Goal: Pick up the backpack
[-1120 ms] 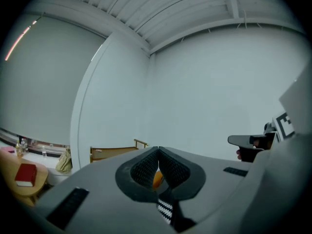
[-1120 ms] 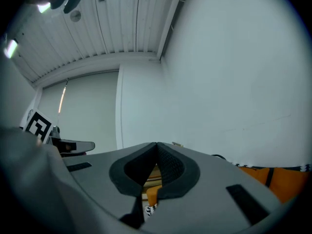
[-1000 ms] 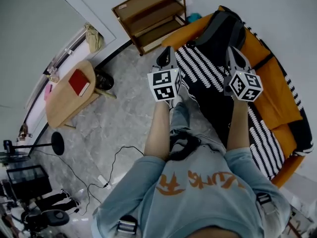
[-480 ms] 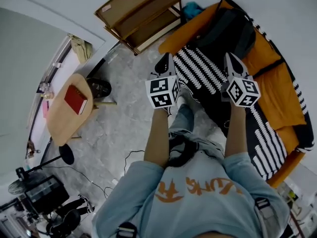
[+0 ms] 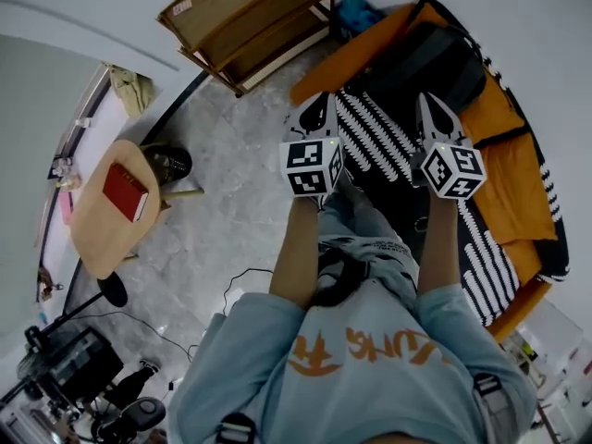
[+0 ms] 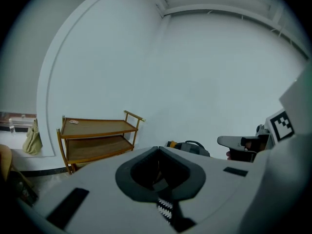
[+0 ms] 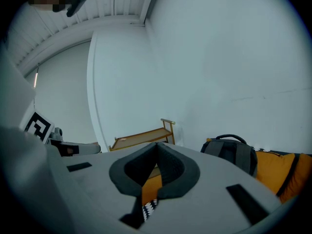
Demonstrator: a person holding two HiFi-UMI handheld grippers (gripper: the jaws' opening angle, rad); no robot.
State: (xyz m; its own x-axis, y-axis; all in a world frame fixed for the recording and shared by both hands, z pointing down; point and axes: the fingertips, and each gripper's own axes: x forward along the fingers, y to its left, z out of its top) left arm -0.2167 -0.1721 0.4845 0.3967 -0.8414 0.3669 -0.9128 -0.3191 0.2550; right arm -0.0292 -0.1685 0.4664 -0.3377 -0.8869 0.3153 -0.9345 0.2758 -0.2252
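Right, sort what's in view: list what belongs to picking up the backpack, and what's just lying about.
Job: dark backpack, left gripper, right gripper (both shut, empty).
Lying about: orange sofa, wooden shelf cart, red book, round wooden table.

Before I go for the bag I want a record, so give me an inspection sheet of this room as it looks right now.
Surface: orange sofa with black-and-white striped throw.
Job's things: dark grey backpack on the sofa, untouched.
Clutter: red book on round wooden table; teal cloth by the sofa.
Claws: left claw shut, empty; right claw shut, empty; both short of the backpack.
Cables: black cable across grey stone floor.
Surroundings: wooden two-shelf trolley; black camera gear.
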